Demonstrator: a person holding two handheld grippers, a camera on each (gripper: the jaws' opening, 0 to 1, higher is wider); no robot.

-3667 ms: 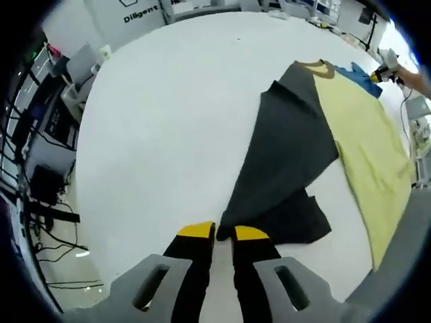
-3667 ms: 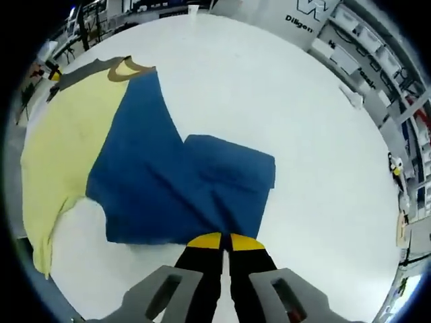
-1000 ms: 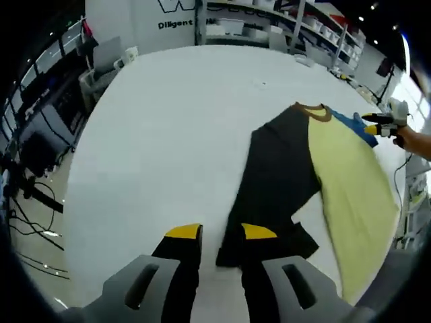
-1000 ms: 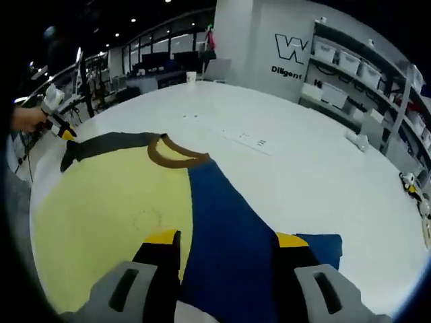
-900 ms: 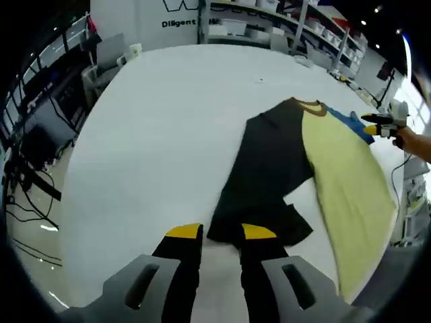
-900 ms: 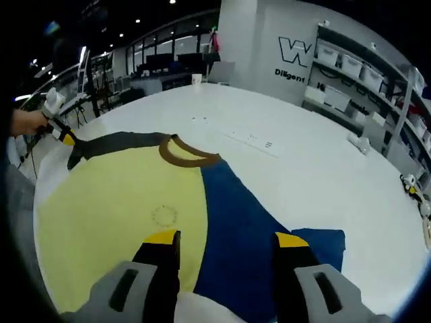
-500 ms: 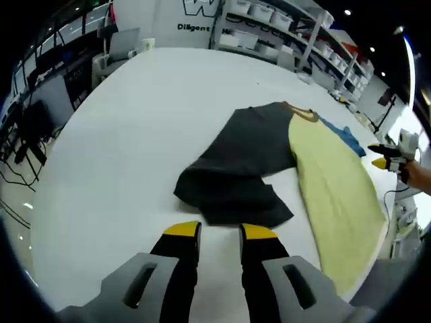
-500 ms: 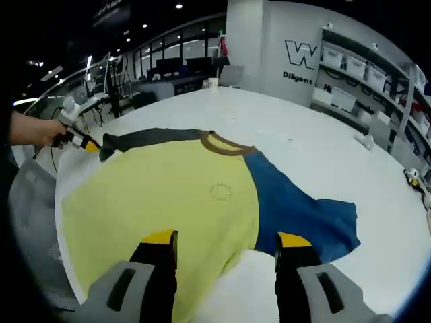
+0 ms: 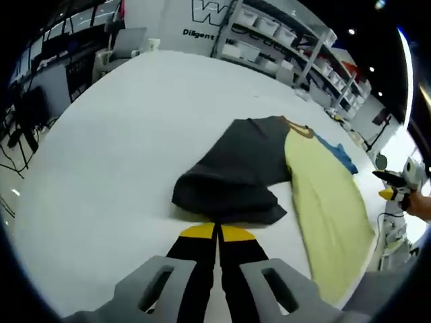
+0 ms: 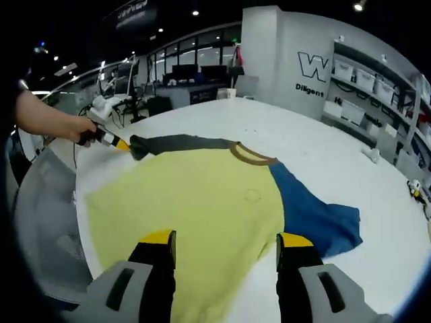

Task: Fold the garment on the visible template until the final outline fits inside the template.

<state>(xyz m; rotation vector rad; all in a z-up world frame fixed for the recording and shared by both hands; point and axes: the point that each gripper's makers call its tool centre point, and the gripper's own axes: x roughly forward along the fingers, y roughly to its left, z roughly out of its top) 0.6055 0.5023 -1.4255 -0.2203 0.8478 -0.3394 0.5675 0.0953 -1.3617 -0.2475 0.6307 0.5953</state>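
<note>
- We see the left gripper (image 9: 217,232) pinched tight on the bunched dark sleeve (image 9: 225,192) of the garment (image 10: 195,202) lying ahead on the white table (image 9: 101,155).
- Our right gripper (image 10: 227,239) hangs wide open over the yellow panel; the blue sleeve (image 10: 316,222) lies right of it.

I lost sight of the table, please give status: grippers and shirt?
Left gripper shut at dark sleeve edge, grip unconfirmed. Right gripper open over yellow shirt body. Blue sleeve still spread flat. Nothing in the way.

Bright ceiling spots, strong fisheye bending at edges, mild blur, window glare.
</note>
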